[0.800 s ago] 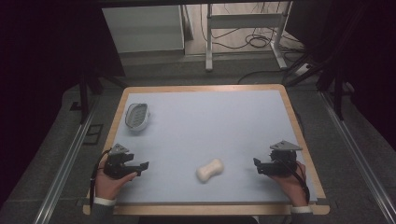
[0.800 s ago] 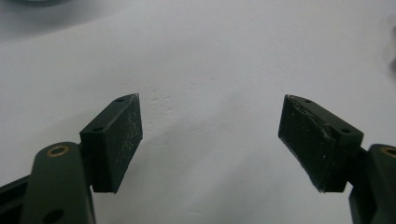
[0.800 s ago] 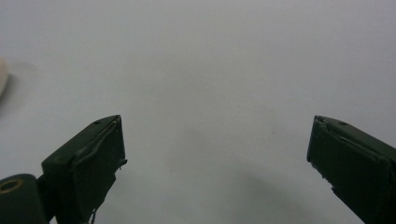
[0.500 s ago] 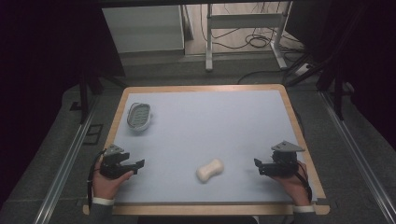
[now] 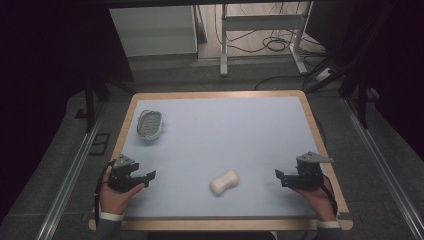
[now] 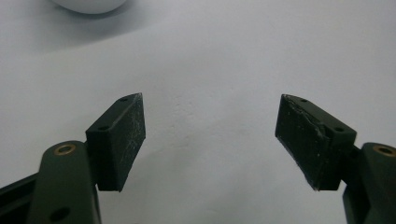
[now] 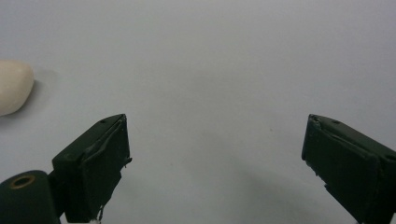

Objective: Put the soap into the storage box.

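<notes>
at lower centre of the counter (image 5: 250, 125), lay a cream soap bar (image 5: 224, 182), untouched; flanked by left gripper (image 5: 150, 176) and right gripper (image 5: 278, 177), jaws apart, empty.

You work at a counter (image 5: 220, 130) with a pale blue-grey top and a light wooden rim, lit evenly from above while the room around it falls away into shadow. Beyond its far edge you have a dark grey floor (image 5: 210, 77), and behind that a white cabinet (image 5: 152, 30) stands against the back. To its right you see a white metal frame (image 5: 260, 30) on thin legs, with black cables (image 5: 260, 42) looped on the floor beneath it. On either side of you, metal rails (image 5: 65, 185) run along the floor, and dark stands (image 5: 92, 100) rise near the counter's far corners
</notes>
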